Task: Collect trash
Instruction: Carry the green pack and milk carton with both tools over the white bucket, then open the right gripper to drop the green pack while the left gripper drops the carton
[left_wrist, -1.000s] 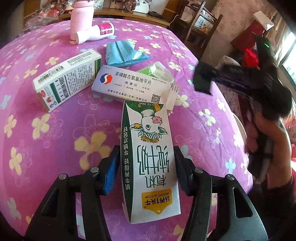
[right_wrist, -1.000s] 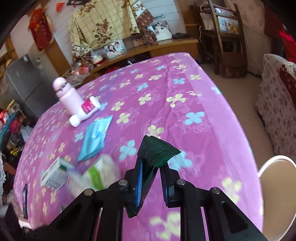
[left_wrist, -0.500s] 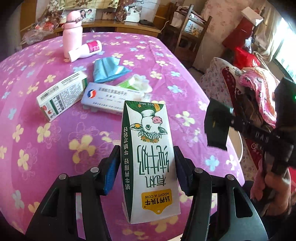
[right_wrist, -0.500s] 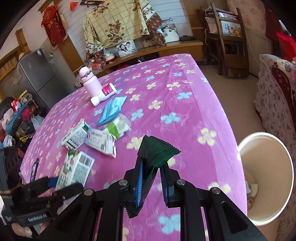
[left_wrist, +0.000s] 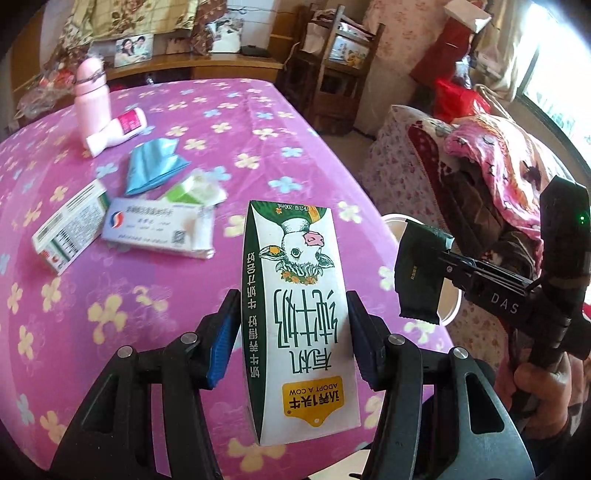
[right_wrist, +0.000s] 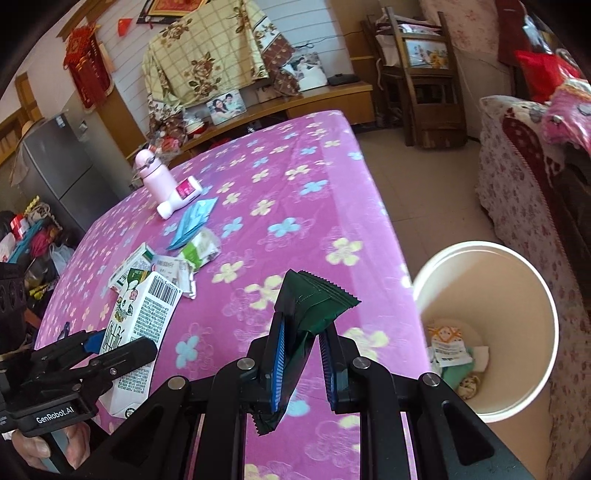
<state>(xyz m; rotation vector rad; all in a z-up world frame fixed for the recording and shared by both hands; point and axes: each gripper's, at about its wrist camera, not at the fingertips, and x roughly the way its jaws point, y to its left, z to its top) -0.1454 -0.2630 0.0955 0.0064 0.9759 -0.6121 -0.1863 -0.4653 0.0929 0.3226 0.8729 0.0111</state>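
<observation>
A purple flowered table (right_wrist: 295, 192) fills the room; the bin (right_wrist: 487, 332) stands beside its edge, nearer the right tongs (right_wrist: 301, 339) clenching a wrapper (right_wrist: 314, 302). Left tongs (left_wrist: 291, 339) grasp a carton (left_wrist: 295, 295) lengthwise.
</observation>
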